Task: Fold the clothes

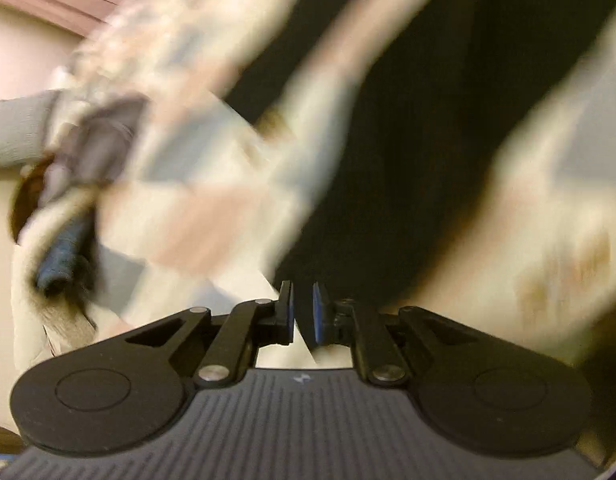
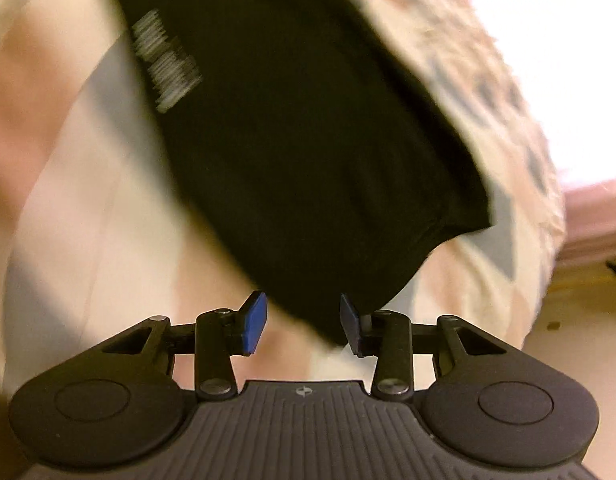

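Observation:
A black garment [image 1: 407, 140] lies across a patchwork bedspread [image 1: 212, 208] and narrows down to my left gripper [image 1: 303, 316]. Its blue pads stand almost together, and the garment's edge runs through the thin gap between them. In the right wrist view the same black garment [image 2: 308, 152], with blurred white print [image 2: 166, 64] near its top left, reaches down to my right gripper [image 2: 304, 320]. That gripper is open, and the garment's lower edge sits between its fingers, close to the right pad [image 2: 349, 326]. Both views are motion-blurred.
The bedspread [image 2: 68, 160] has cream, pink and grey-blue patches. At the left of the left wrist view lie a grey cloth [image 1: 20, 132], a blue item [image 1: 64, 248] and a brown piece [image 1: 26, 196]. Yellowish floor [image 2: 579, 304] shows beyond the bed's right edge.

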The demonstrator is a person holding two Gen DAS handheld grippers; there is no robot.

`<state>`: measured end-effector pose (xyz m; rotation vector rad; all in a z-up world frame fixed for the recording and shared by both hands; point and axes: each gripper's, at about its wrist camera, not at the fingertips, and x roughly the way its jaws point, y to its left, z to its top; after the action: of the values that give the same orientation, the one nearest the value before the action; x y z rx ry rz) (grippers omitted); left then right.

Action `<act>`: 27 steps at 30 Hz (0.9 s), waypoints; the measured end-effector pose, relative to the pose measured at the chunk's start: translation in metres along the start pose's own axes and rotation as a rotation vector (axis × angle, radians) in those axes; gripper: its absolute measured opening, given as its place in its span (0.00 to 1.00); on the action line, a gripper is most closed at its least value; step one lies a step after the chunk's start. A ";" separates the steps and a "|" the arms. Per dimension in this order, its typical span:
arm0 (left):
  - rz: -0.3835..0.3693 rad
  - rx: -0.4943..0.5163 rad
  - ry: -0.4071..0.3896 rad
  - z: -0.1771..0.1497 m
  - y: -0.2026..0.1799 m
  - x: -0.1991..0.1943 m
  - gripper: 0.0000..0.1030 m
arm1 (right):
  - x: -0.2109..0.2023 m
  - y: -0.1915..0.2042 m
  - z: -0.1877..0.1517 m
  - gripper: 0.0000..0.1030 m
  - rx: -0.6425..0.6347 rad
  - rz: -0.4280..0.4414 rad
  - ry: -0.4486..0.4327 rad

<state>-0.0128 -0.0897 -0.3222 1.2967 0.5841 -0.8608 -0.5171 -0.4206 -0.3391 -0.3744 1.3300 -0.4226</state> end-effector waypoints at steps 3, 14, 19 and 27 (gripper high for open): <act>-0.022 0.088 -0.100 0.039 -0.005 0.027 0.36 | 0.012 -0.017 0.041 0.48 0.133 -0.007 -0.058; -0.052 0.330 -0.275 0.123 0.000 0.130 0.32 | 0.058 -0.032 0.163 0.58 0.279 0.027 -0.091; -0.080 0.261 -0.346 0.152 0.045 0.137 0.05 | 0.093 -0.025 0.187 0.42 0.205 -0.013 -0.052; -0.083 0.105 -0.486 0.237 0.138 0.155 0.06 | 0.145 -0.099 0.241 0.30 0.427 -0.058 -0.065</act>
<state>0.1671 -0.3483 -0.3174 1.1053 0.2092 -1.2400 -0.2621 -0.5738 -0.3648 -0.0692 1.1316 -0.7201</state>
